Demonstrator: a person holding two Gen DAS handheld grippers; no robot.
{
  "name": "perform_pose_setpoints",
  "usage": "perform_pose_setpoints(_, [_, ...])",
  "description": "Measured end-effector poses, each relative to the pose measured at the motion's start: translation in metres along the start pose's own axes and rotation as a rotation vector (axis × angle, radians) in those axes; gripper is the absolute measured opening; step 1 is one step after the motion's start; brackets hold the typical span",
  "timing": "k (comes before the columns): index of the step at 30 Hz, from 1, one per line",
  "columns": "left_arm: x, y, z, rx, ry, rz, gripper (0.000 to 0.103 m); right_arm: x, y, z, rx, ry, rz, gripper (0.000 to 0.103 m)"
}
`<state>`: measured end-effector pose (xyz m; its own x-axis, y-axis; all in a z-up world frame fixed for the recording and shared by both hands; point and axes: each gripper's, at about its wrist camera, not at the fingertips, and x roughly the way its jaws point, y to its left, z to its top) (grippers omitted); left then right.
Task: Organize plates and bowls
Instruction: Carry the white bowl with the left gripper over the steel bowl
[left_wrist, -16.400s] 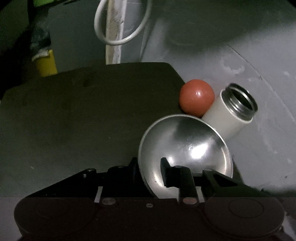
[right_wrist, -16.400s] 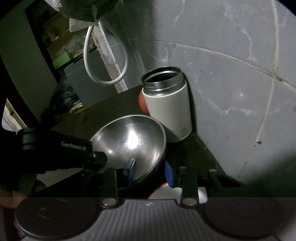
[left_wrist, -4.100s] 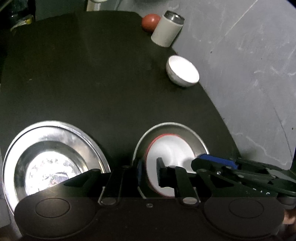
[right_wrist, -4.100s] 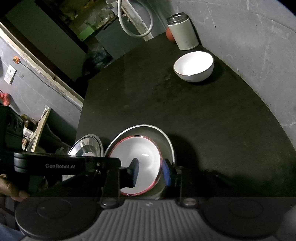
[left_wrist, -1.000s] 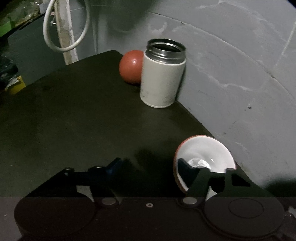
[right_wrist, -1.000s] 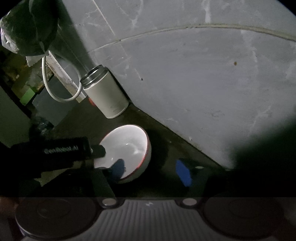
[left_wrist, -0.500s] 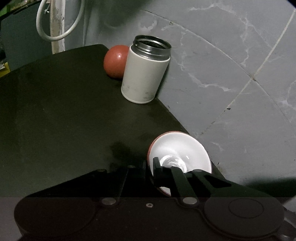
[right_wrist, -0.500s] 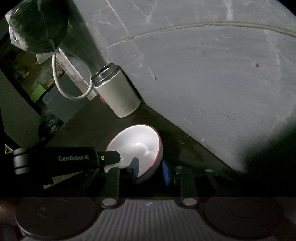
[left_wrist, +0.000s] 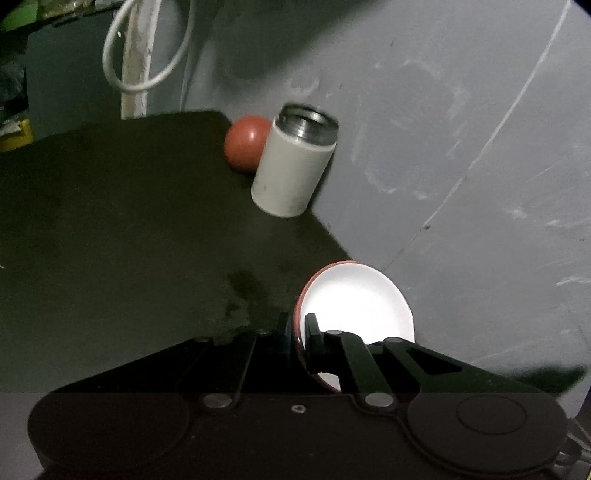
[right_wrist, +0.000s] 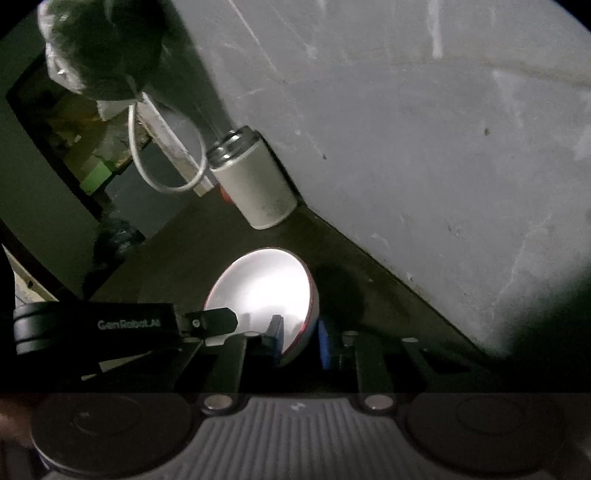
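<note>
One white bowl with a red rim sits at the bench edge by the wall. Two grippers, left and right, pinch its rim, jaws clenched. One white cup and one red ball stand behind.

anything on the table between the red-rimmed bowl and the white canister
No: the stretch of dark table between the red-rimmed bowl and the white canister is bare in both wrist views; the red ball sits behind the canister.

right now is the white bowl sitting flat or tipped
Tipped. The white bowl has its opening turned sideways, the left gripper and right gripper each clamped on its rim.
</note>
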<state>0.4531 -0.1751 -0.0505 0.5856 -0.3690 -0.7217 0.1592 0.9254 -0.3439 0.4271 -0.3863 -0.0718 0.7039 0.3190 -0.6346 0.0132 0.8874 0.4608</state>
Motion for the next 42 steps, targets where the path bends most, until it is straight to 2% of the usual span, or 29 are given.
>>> perform_pose_setpoints(8, [-0.049, -0.005, 0.002, 0.031, -0.090, 0.013, 0.006, -0.034, 0.019, -0.001, -0.023, -0.054, 0.063, 0.021])
perform_pose_setpoints(19, [-0.104, 0.007, -0.011, 0.047, -0.164, -0.033, 0.006, -0.076, 0.054, -0.012, -0.062, -0.138, 0.109, 0.021])
perform_pose_setpoints(32, [-0.149, 0.024, -0.036, 0.072, -0.172, -0.117, 0.006, -0.128, 0.095, -0.047, -0.089, -0.198, 0.057, 0.021])
perform_pose_setpoints(42, [-0.168, 0.032, -0.065, 0.096, -0.141, -0.161, 0.006, -0.154, 0.114, -0.080, -0.075, -0.210, 0.012, 0.021])
